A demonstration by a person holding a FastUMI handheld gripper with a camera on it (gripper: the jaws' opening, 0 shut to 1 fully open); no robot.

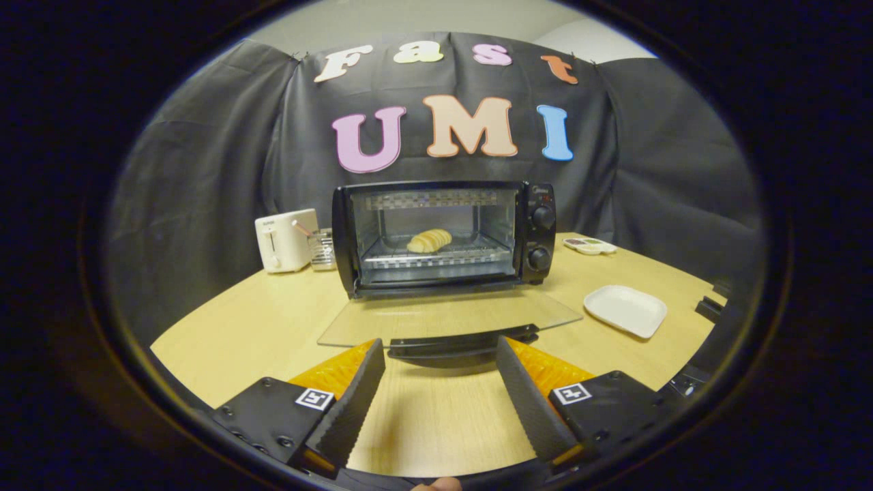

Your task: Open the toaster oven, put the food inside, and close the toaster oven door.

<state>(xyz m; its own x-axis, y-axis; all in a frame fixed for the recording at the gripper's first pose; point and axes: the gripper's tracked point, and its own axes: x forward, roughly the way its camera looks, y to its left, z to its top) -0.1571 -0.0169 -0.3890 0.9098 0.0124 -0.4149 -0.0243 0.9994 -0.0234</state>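
My gripper (440, 354) has its fingers spread apart and holds nothing. The toaster oven (443, 235) stands at my 12 o'clock on the table (225, 327). Its glass door (450, 315) lies folded down flat, and the door handle (464, 339) is just ahead of my fingertips. The bread (430, 240) already sits on the rack inside. I judge the door stiff, hinged and rather fragile, so I would lift it by the handle bar, not by the smooth glass.

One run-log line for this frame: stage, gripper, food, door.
stage: food loaded, door not yet closed | gripper: open, empty, fingers flanking door handle | bread: on rack inside toaster oven | glass door: folded down flat
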